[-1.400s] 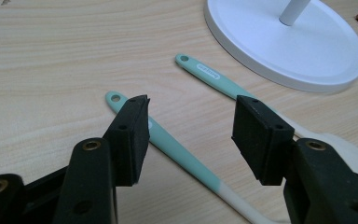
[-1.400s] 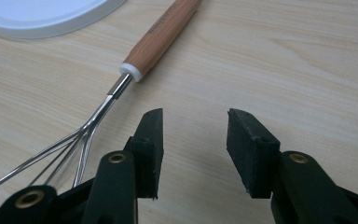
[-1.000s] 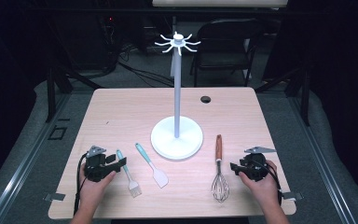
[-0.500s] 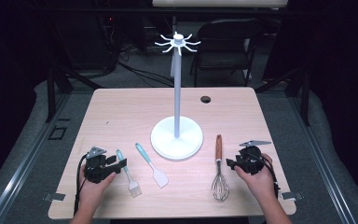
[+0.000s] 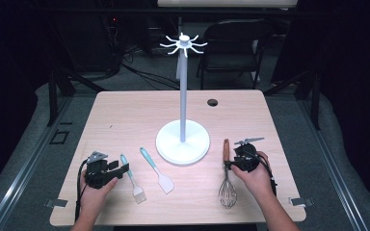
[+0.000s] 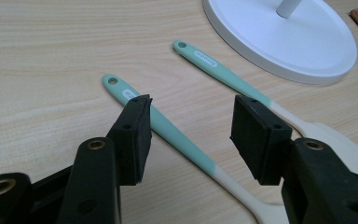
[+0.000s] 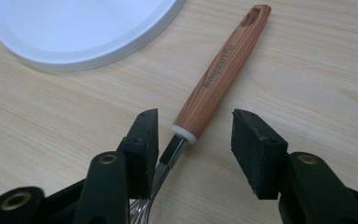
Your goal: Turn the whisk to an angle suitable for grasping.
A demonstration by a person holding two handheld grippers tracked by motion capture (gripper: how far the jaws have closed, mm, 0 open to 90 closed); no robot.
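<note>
Left tongs [image 6: 189, 135] wide apart astride the pastry brush [image 6: 168, 133] handle, right tongs [image 7: 193, 151] just opening, straddling the whisk [image 7: 221, 70] handle, neither gripped, on the surface [image 5: 125, 120]

Both hands rest low, the left gripper [image 5: 120, 169] and the right gripper [image 5: 227, 165] each with fingers spread apart.

Pale wood-grain table [image 5: 125, 115], rectangular, with a round dark cable hole [image 5: 212, 102] near the far edge. Grey carpet floor [image 5: 24, 144] around it; dark metal rails [image 5: 19, 168] run along the floor at both sides. Behind the table, a black chair [image 5: 233, 45] and a tangle of cables [image 5: 139, 72] on the floor. Back of the room very dark, details lost. A bright strip of light [image 5: 226, 3] at the top edge; the tabletop is evenly lit.
</note>
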